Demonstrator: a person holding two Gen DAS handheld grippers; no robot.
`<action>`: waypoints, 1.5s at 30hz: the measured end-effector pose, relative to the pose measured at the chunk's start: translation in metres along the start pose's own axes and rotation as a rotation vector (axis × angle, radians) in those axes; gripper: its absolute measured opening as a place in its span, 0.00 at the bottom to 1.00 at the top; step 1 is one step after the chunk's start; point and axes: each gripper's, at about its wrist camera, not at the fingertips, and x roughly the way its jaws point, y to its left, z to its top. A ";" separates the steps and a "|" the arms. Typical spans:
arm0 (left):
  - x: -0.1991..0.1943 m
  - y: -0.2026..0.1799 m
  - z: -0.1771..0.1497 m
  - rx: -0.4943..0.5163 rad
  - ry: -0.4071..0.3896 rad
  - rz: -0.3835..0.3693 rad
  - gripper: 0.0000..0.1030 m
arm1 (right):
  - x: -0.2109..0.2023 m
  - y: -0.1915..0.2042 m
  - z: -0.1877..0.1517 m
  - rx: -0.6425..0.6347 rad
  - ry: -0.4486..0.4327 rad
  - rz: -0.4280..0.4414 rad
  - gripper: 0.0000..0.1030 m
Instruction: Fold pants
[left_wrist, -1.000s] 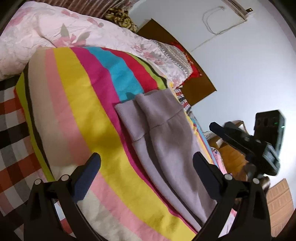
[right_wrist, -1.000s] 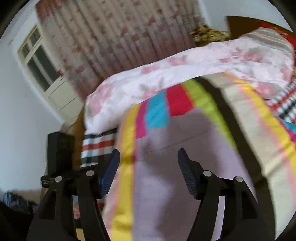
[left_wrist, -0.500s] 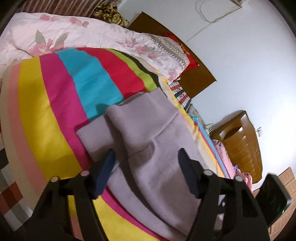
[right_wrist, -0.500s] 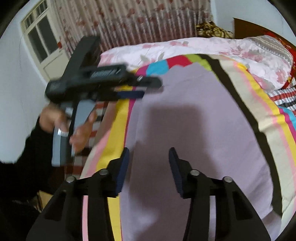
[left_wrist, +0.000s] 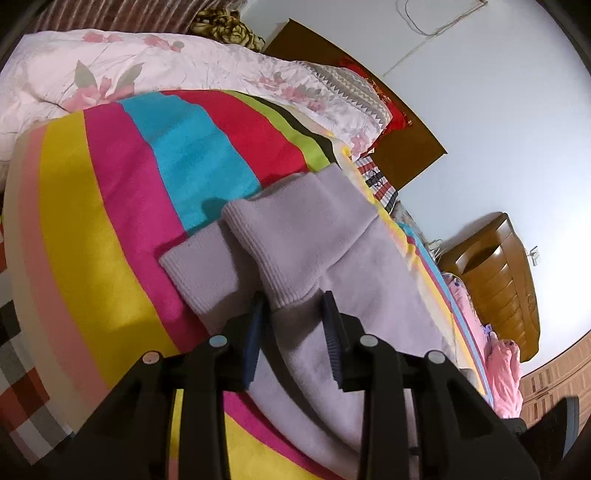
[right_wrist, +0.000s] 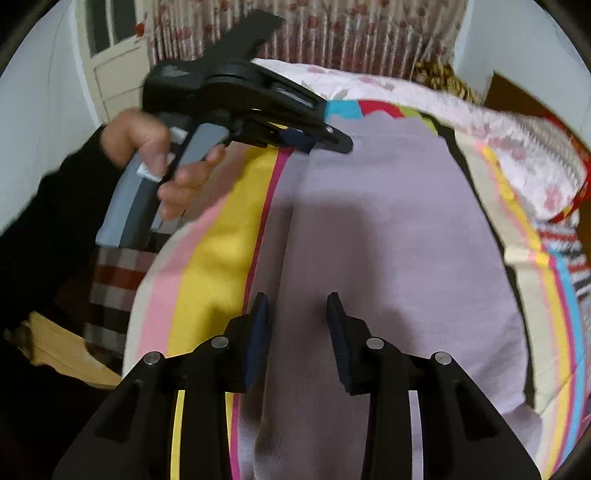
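Lilac knit pants (left_wrist: 306, 236) lie on a bright striped blanket (left_wrist: 110, 206) on the bed, one ribbed cuff folded over the other. My left gripper (left_wrist: 293, 306) has closed on the ribbed cuff edge, which sits between its blue pads. In the right wrist view the pants (right_wrist: 388, 229) stretch away and the left gripper (right_wrist: 314, 142) shows at their far left edge, held by a hand. My right gripper (right_wrist: 297, 314) hovers low over the near part of the pants, jaws narrowed with cloth lying between them; I cannot tell if it grips.
A pink floral quilt (left_wrist: 166, 62) lies at the far end of the bed. A wooden headboard (left_wrist: 402, 122) and a wooden cabinet (left_wrist: 498, 280) stand on the right. A checked sheet (right_wrist: 110, 288) shows at the bed's left edge. Curtains (right_wrist: 332, 29) hang behind.
My left gripper moved down onto the cuff and closed from wide open to gripping it. My right gripper narrowed and came lower over the pants.
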 end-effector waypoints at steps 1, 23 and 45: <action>0.000 0.000 0.000 0.007 -0.001 0.004 0.29 | 0.000 0.002 0.000 -0.010 0.005 -0.028 0.13; -0.027 0.017 -0.008 0.006 -0.045 -0.009 0.08 | -0.011 0.016 0.003 0.019 -0.034 -0.010 0.04; -0.021 0.016 -0.017 0.031 -0.078 0.085 0.10 | 0.002 0.021 -0.005 0.096 -0.085 -0.029 0.08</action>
